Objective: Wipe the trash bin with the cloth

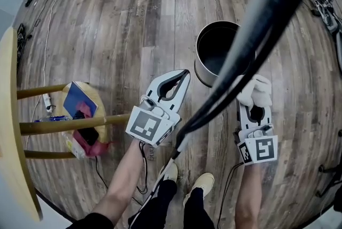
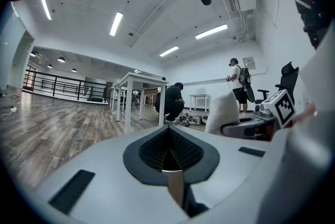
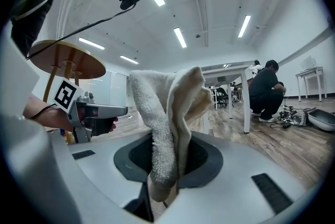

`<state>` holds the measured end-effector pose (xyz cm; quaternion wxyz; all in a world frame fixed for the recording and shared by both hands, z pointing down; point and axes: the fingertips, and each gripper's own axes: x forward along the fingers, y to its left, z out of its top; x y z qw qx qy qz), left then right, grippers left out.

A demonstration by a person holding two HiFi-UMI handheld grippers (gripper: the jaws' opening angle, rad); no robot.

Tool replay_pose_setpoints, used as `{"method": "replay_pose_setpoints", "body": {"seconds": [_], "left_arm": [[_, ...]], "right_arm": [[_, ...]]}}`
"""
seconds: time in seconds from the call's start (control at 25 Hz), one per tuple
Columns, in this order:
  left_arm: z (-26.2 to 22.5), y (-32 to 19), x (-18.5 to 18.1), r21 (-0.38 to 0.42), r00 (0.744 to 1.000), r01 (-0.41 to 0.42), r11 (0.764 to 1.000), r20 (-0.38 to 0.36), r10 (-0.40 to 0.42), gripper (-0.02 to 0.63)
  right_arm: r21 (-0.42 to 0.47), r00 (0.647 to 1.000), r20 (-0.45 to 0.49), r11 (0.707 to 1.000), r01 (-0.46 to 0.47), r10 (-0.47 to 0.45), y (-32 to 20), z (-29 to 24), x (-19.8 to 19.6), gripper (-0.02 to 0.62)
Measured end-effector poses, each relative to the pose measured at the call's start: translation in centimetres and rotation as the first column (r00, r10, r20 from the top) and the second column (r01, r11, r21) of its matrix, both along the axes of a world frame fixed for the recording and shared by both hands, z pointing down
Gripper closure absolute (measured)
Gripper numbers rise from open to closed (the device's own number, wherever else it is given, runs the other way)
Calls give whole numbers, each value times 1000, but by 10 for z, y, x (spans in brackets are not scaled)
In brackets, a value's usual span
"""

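Note:
A round metal trash bin with a dark inside stands upright on the wood floor, just beyond both grippers. My right gripper is shut on a white terry cloth, whose bunched end sticks out past the jaws close to the bin's near right side. In the right gripper view the cloth rises folded from between the jaws of the right gripper. My left gripper is shut with nothing in it, its tip left of the bin's near wall. The left gripper shows its jaws meeting.
A wooden stool stands at the left, with a yellow bag of items under it. A thick black cable crosses the head view over the bin. My shoes are at the bottom. People and tables are far off.

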<state>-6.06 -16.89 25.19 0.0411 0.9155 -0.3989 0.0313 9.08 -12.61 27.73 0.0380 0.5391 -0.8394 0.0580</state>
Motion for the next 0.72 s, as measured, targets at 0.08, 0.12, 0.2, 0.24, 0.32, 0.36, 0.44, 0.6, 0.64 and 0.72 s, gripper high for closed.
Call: {"method": "replay_pose_setpoints", "body": {"seconds": [0.08, 0.12, 0.2, 0.24, 0.32, 0.36, 0.44, 0.6, 0.64, 0.72], "left_arm": [[13, -5, -2, -4, 1000, 8, 1000, 7, -8, 611], [20, -7, -3, -7, 1000, 13, 1000, 14, -12, 611], [33, -9, -4, -5, 999, 15, 1000, 29, -14, 611], [38, -10, -4, -2, 999, 14, 1000, 32, -14, 611], [49, -12, -3, 7, 999, 15, 1000, 29, -15, 611], [55, -13, -3, 11, 1000, 16, 1000, 27, -16, 611], [68, -15, -2, 19, 1000, 17, 1000, 26, -18, 611], [90, -25, 0, 29, 1000, 24, 999, 17, -25, 611], [95, -28, 1, 29, 999, 28, 999, 14, -29, 611], [105, -35, 2, 26, 999, 36, 999, 13, -37, 611]], "right_arm": [[9, 1000, -2, 1000, 3, -3, -3, 9, 1, 502], [14, 1000, -6, 1000, 5, -5, -4, 13, 1, 502], [24, 1000, -12, 1000, 4, -4, -4, 20, 2, 502], [28, 1000, -9, 1000, 2, -2, -3, 23, 3, 502], [35, 1000, -5, 999, 0, 0, -3, 30, 4, 502], [36, 1000, -8, 999, 1, 0, -4, 35, 4, 502], [35, 1000, -18, 999, 3, -2, -7, 48, 2, 502], [35, 1000, -27, 999, 13, -12, -12, 75, -2, 502], [33, 1000, -28, 999, 14, -13, -14, 82, -2, 502], [26, 1000, -23, 1000, 16, -16, -19, 94, -1, 502]]}}
